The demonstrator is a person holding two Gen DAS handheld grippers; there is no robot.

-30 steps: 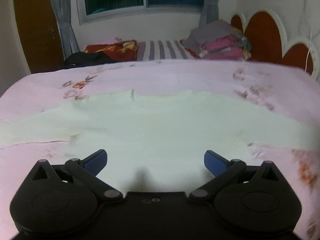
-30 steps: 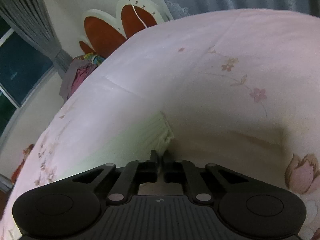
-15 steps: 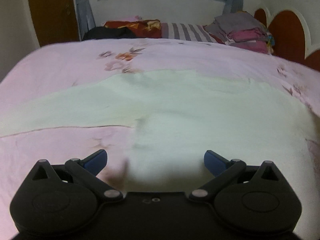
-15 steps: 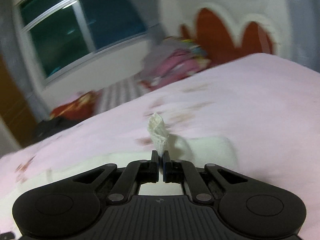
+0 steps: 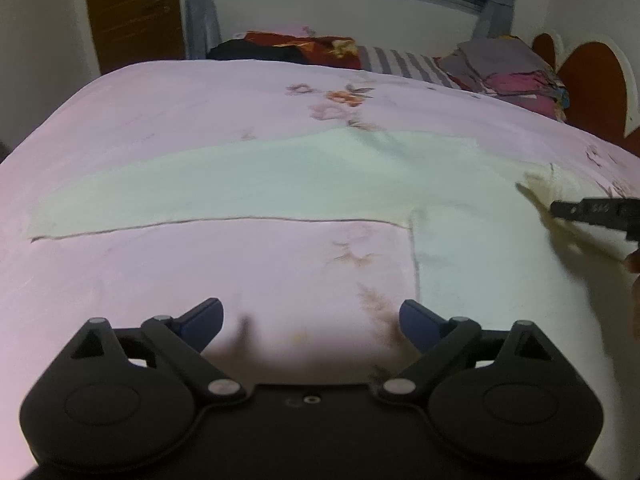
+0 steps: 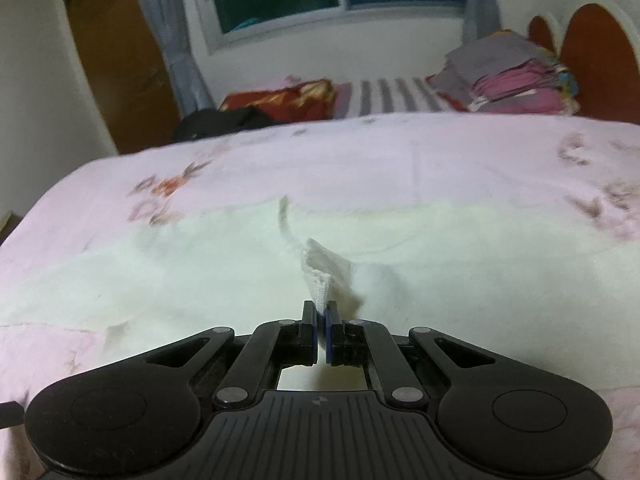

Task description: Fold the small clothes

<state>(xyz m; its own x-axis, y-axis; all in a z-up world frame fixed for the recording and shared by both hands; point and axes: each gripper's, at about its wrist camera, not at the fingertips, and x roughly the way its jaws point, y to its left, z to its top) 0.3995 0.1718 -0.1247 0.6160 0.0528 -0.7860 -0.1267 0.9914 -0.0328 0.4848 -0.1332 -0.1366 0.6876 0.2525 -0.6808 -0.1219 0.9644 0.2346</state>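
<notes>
A pale green long-sleeved garment point(image 5: 280, 184) lies spread flat on the pink floral bedspread point(image 5: 200, 272); its one sleeve runs out to the left. My left gripper point(image 5: 310, 312) hovers over bare bedspread below that sleeve, just left of the garment's side edge. Its jaws are closing and only bedspread lies between them. My right gripper point(image 6: 322, 316) is shut on a ribbed cuff point(image 6: 320, 276) of the garment point(image 6: 200, 272) and holds it raised over the body. In the left wrist view the right gripper point(image 5: 592, 212) enters from the right edge.
A stack of folded clothes point(image 6: 512, 76) sits at the far right by the red and white headboard point(image 6: 596, 40). A striped pillow point(image 6: 396, 96), a red patterned cloth point(image 6: 288, 100) and a dark item point(image 6: 216, 120) lie along the far side. A wooden door point(image 5: 132, 12) stands far left.
My left gripper has slid left off the garment's body onto bare bedspread. The right gripper has swung round towards the window, carrying the cuff from the bed's right side over the garment.
</notes>
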